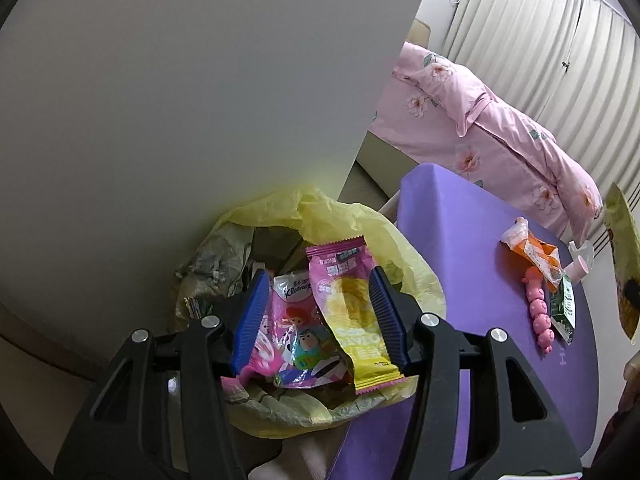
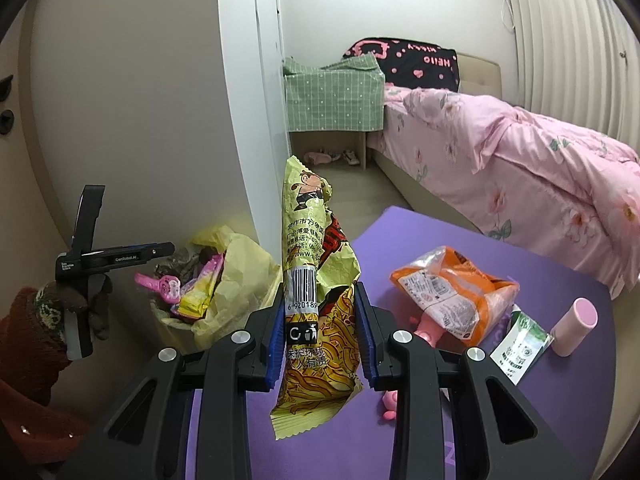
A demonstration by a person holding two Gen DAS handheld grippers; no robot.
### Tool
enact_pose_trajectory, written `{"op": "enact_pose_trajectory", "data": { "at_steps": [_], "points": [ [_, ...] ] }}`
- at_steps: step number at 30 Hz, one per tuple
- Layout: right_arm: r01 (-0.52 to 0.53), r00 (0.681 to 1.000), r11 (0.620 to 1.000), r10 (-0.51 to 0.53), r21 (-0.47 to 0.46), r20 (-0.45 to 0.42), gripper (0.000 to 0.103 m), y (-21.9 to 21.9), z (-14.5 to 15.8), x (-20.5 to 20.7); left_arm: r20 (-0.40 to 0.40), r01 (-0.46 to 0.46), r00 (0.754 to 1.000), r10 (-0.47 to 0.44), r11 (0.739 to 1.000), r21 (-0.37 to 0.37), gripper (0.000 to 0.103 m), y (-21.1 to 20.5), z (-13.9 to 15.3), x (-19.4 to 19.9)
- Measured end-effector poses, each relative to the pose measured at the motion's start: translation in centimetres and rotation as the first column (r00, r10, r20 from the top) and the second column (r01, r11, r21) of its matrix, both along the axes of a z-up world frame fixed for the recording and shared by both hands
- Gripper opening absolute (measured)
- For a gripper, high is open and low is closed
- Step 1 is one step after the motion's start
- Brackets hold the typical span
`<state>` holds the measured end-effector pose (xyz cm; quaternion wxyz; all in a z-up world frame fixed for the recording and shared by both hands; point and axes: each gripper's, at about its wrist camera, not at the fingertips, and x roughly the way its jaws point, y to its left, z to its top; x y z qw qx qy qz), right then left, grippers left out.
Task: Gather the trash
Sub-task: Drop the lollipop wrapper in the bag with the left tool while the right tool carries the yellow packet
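My left gripper [image 1: 318, 314] is open above the trash bin lined with a yellow bag [image 1: 352, 216]. A pink-and-yellow snack wrapper [image 1: 352, 312] lies loose in the bin between my fingers, beside a cartoon tissue pack [image 1: 304, 332]. My right gripper [image 2: 320, 336] is shut on a yellow noodle snack wrapper [image 2: 316, 280] and holds it upright over the purple table [image 2: 440, 420]. The bin [image 2: 240, 264] shows to its left, with the left gripper [image 2: 116, 258] above it. An orange wrapper [image 2: 448, 284] and a green-and-white packet [image 2: 520, 344] lie on the table.
A pink cylinder [image 2: 574, 328] and a pink toy [image 1: 540, 312] lie on the table. A white wall panel [image 2: 248, 120] stands behind the bin. A bed with a pink floral cover [image 2: 520, 160] is beyond the table.
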<state>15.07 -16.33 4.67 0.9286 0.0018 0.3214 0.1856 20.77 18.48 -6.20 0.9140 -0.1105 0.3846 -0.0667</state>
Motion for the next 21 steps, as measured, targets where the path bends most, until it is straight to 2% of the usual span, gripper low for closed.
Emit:
{"op": "enact_pose_trajectory", "data": {
  "at_steps": [5,12,17,21],
  "points": [
    [-0.03,0.999,1.0,0.031,0.007,-0.043,0.03,1.2,-0.9,1.2,0.051,-0.007,0.999,0.006,1.0,0.002,0.052,0.9,1.6,-1.6],
    [-0.187,0.98,0.982,0.185,-0.017,-0.077,0.03,8.3,-1.9,3.8,0.17,-0.065,0.984,0.058,0.997,0.039,0.06,3.7,5.1,-5.3],
    [-0.349,0.932,0.937,0.345,-0.012,-0.114,0.03,15.6,-3.2,5.8,0.223,-0.149,0.965,0.139,0.989,0.027,0.061,6.9,6.4,-7.5],
    [-0.453,0.874,0.892,0.443,-0.005,-0.199,0.03,21.8,-6.1,7.3,0.237,-0.2,0.952,0.195,0.98,-0.001,0.061,9.2,6.4,-9.0]
  ]
}}
